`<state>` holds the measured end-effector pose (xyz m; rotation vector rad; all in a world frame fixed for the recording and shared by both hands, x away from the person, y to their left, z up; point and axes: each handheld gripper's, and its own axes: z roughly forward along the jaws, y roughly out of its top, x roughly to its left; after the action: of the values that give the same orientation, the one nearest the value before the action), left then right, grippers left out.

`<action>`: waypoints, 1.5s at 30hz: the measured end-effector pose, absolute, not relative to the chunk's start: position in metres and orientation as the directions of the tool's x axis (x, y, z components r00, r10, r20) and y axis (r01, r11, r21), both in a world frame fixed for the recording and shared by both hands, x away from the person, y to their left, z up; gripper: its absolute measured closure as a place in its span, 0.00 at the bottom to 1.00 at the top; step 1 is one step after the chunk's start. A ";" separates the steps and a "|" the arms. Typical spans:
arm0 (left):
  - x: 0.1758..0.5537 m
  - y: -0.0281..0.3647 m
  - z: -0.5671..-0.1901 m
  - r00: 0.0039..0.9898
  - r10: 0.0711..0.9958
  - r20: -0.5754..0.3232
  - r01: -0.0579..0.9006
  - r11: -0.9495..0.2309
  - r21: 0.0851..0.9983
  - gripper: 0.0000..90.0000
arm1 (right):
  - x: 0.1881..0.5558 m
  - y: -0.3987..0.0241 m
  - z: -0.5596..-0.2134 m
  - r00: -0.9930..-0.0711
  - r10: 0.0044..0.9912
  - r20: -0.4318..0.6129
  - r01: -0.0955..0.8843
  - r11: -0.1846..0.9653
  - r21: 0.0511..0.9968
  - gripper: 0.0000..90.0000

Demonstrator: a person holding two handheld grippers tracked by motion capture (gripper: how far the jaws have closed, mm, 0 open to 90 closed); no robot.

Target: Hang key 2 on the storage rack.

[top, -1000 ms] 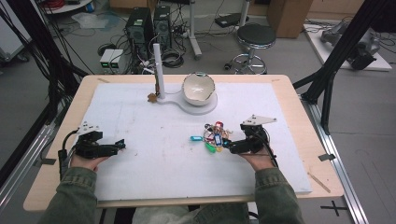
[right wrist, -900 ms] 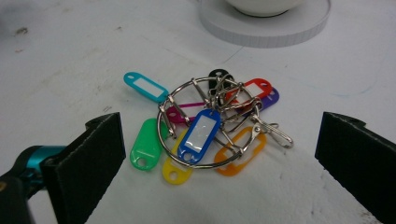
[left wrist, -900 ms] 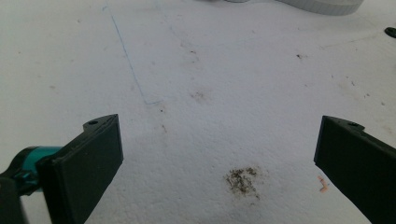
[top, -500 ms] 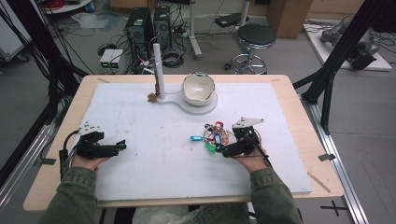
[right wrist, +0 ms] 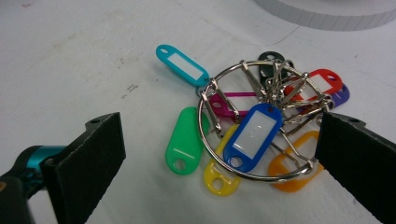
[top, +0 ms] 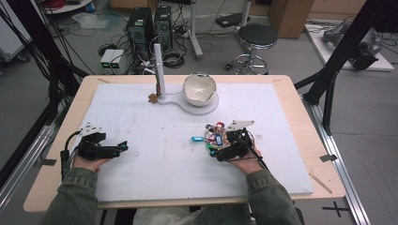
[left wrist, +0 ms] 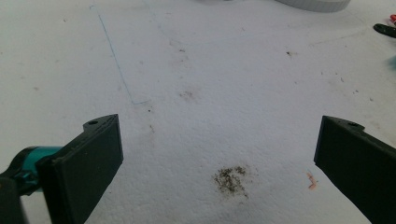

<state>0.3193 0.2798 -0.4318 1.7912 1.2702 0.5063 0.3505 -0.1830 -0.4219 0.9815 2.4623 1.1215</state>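
- Key ring point(right wrist: 254, 125) with coloured tags lies between the right hand-held gripper's point(right wrist: 219, 154) wide-open jaws, not gripped
- Left hand-held gripper point(left wrist: 217, 154) wide open, empty, over the counter point(left wrist: 210, 84)

The left gripper point(left wrist: 219, 154) hangs low over the white mat point(left wrist: 210, 70), its two black jaws spread wide with nothing between them. A dark smudge point(left wrist: 230, 178) lies on the mat between the jaws, a thin blue line point(left wrist: 114, 60) runs farther off, and a grey base edge point(left wrist: 313, 3) shows at the top.
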 end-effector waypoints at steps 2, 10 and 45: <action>0.319 0.280 -0.432 0.402 0.903 -0.148 0.557 -0.113 0.823 0.02 | 0.350 -0.180 -0.424 -0.739 0.673 0.031 0.474 0.487 0.733 0.01; 0.320 0.279 -0.433 0.406 0.902 -0.147 0.560 -0.119 0.820 0.02 | 0.350 -0.166 -0.434 -0.754 0.656 -0.040 0.459 0.569 0.682 0.06; 0.319 0.278 -0.433 0.426 0.889 -0.166 0.555 -0.112 0.824 0.02 | 0.349 -0.168 -0.423 -0.739 0.665 -0.109 0.421 0.581 0.696 0.93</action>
<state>0.3194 0.2777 -0.4326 1.7908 1.2443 0.4723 0.3488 -0.1681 -0.4232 0.8802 2.4560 0.9446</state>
